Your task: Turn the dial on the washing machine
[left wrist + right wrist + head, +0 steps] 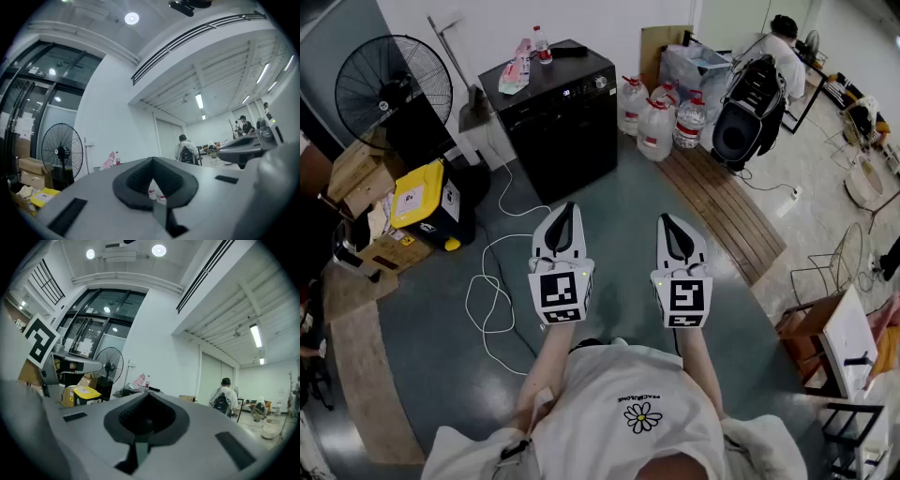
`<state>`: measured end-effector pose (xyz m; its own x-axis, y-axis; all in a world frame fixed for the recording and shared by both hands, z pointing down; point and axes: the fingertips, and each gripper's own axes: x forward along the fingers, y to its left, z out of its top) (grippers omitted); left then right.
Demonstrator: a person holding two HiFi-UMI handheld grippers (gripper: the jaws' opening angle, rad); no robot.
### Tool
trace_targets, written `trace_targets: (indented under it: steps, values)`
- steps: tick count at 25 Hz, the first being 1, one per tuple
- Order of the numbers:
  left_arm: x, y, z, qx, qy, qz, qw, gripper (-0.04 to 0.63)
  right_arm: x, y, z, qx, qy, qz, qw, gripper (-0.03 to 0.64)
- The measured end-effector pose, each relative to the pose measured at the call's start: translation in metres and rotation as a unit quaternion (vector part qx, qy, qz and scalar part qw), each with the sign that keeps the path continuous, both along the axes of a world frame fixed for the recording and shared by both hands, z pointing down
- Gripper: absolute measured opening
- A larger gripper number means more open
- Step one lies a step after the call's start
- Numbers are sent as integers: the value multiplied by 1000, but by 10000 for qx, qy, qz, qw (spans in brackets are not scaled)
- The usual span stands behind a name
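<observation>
The black washing machine [553,112] stands against the far wall, and a small silver dial [601,82] shows on its control strip at the right. A pink packet [516,67] and a bottle [542,44] rest on its lid. Both grippers hover over the grey floor, well short of the machine. My left gripper [566,208] is shut with nothing in it, as its own view [152,160] shows. My right gripper [667,220] is shut and empty too, tips meeting [147,394]. The machine's front is hidden in both gripper views.
A standing fan [392,89], cardboard boxes [358,176] and a yellow bin [422,199] crowd the left. A white cable [492,291] loops across the floor. Water jugs [661,117], a black bag [750,108] and wooden boards [722,202] lie right; a person [783,52] sits behind.
</observation>
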<state>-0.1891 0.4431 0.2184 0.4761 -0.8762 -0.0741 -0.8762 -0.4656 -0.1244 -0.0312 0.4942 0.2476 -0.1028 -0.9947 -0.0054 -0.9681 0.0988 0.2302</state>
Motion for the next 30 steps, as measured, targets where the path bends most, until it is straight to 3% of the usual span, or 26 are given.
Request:
trace_targets:
  steps: [14,21,30]
  values:
    - [3,-5,13,-118,-74,-98,9999,-2,7,-7,12,-34,-326,-123,9994,3]
    - [1,-20,22,-203,-60,-173,9996,-2,7,-25,32,-326,-287,-167,9989,3]
    - [7,-83,15,-29,8,-151,9999,-2,19,-79,27,-226,-175,-164,9995,3]
